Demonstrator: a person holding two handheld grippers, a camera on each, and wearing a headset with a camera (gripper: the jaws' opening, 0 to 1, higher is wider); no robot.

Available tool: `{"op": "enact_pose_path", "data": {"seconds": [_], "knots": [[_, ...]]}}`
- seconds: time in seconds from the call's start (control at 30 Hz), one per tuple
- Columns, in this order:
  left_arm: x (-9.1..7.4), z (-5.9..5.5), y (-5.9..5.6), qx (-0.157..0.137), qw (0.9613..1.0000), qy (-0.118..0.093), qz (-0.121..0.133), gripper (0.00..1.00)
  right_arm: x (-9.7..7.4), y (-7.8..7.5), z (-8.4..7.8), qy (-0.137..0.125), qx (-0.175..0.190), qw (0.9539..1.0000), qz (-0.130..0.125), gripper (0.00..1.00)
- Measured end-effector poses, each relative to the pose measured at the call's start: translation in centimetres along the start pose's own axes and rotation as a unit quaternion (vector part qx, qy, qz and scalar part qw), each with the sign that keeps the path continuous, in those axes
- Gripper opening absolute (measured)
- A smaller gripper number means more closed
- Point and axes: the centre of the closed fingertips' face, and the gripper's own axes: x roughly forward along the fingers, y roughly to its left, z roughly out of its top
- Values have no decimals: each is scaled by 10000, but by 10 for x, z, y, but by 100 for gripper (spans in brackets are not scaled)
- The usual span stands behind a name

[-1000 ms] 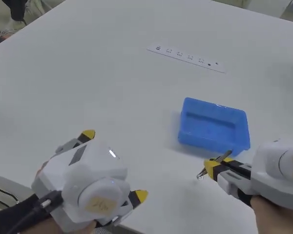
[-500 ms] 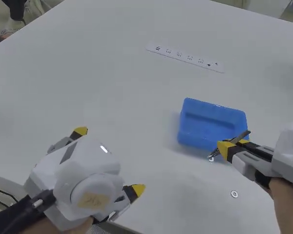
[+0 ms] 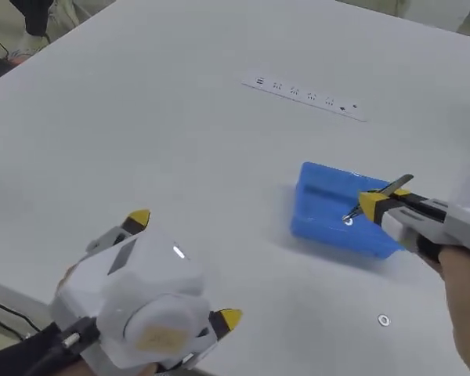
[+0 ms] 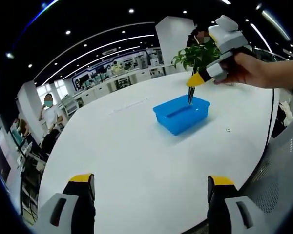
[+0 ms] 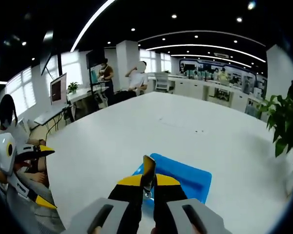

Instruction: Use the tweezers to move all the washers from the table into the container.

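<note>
The blue container (image 3: 319, 178) sits right of centre on the white table (image 3: 180, 133). My right gripper (image 3: 374, 202) is shut on metal tweezers (image 3: 393, 188). Their tips hang over the container's inside with a small washer (image 3: 348, 221) pinched between them. From the left gripper view, the right gripper (image 4: 195, 80) points the tweezers (image 4: 190, 95) down into the container (image 4: 181, 114). In the right gripper view, the tweezers (image 5: 148, 170) stick out from the shut right gripper (image 5: 149, 181) above the container (image 5: 185, 178). A second washer (image 3: 384, 319) lies on the table in front of the container. My left gripper (image 3: 184, 266) stands open at the near left, holding nothing.
A white power strip (image 3: 305, 97) lies flat beyond the container. The table's near edge runs just below my left gripper (image 4: 150, 180). People stand by desks far off (image 5: 107, 73), and a potted plant (image 5: 288, 117) stands beyond the table's far right.
My right gripper lifted the tweezers from the table in front of the container and carried them, with a washer in their tips, over the container. The left gripper stayed put.
</note>
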Motion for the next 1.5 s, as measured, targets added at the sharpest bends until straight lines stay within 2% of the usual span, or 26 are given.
{"op": "enact_pose_path", "data": {"seconds": [0.17, 0.23, 0.37, 0.6, 1.27, 1.5], "knots": [[1, -2, -3, 76, 9999, 65, -39, 99, 16, -6, -5, 80, -66, 9999, -7, 4], [1, -1, -4, 96, 9999, 62, -74, 99, 25, -8, -15, 246, -11, 9997, 26, 4], [1, -1, -5, 126, 9999, 77, -82, 99, 35, -12, -30, 390, 12, 9992, -14, 4], [2, -3, -4, 125, 9998, 109, -53, 99, 41, -14, -50, 579, 124, 9982, -29, 4], [5, -8, -6, 187, 9995, 222, -107, 99, 49, -13, -63, 764, 112, 9970, 5, 4], [6, -8, -7, 202, 9995, 233, -116, 99, 46, -21, -63, 775, 43, 9969, -95, 4]]}}
